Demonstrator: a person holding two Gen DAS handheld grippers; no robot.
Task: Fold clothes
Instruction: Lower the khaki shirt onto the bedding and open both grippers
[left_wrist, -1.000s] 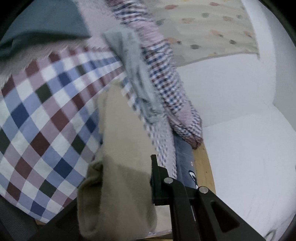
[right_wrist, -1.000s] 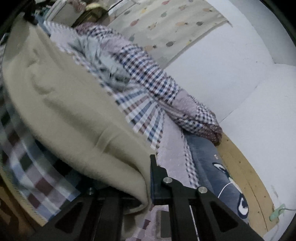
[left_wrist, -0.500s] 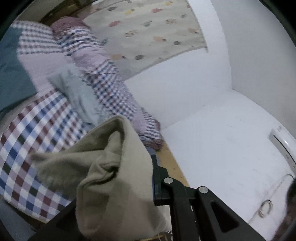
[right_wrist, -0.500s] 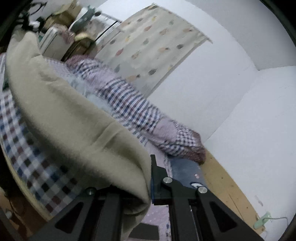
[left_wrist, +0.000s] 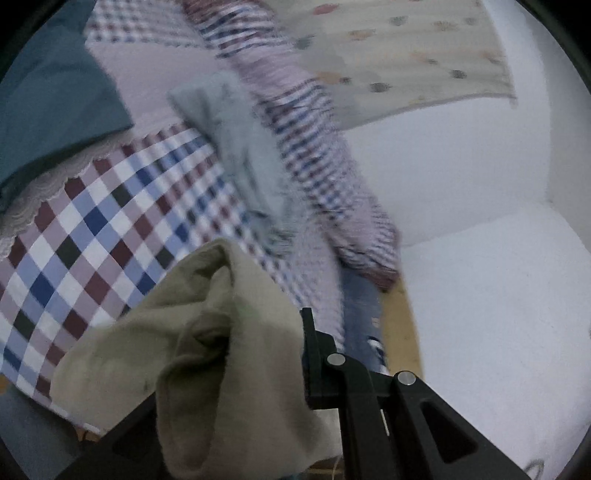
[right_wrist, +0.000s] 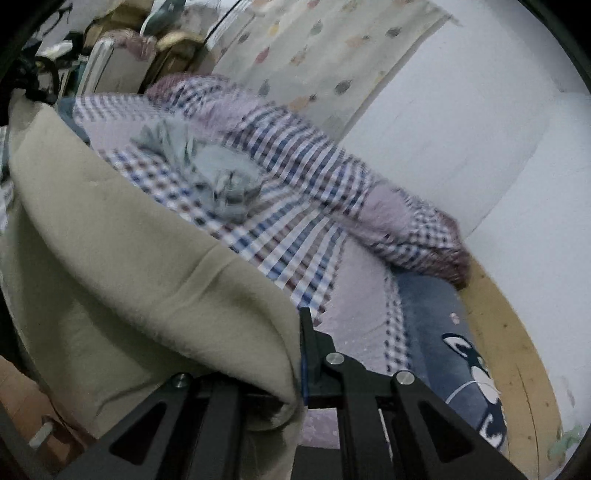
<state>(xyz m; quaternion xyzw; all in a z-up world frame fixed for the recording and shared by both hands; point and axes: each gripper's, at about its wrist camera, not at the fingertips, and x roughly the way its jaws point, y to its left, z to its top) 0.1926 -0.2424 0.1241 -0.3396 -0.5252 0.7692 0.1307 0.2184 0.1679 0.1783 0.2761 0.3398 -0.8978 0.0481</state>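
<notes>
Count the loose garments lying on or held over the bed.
2. The beige garment is clamped in the jaws of both grippers, above the checked bedspread. A crumpled grey-blue garment lies further back on it. Others may be hidden.

One beige garment (left_wrist: 207, 354), one grey garment (left_wrist: 240, 155), one teal cloth (left_wrist: 51, 107), one checked bedspread (left_wrist: 92, 236), one rolled quilt (left_wrist: 317, 166), one curtain (left_wrist: 417, 48).

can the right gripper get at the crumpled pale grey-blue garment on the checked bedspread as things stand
Probably not yet. The right gripper is shut on the beige fleece garment, which drapes across its left side, so it has no free jaws. The crumpled pale grey-blue garment lies uncovered farther along the checked bedspread, otherwise unobstructed.
</notes>
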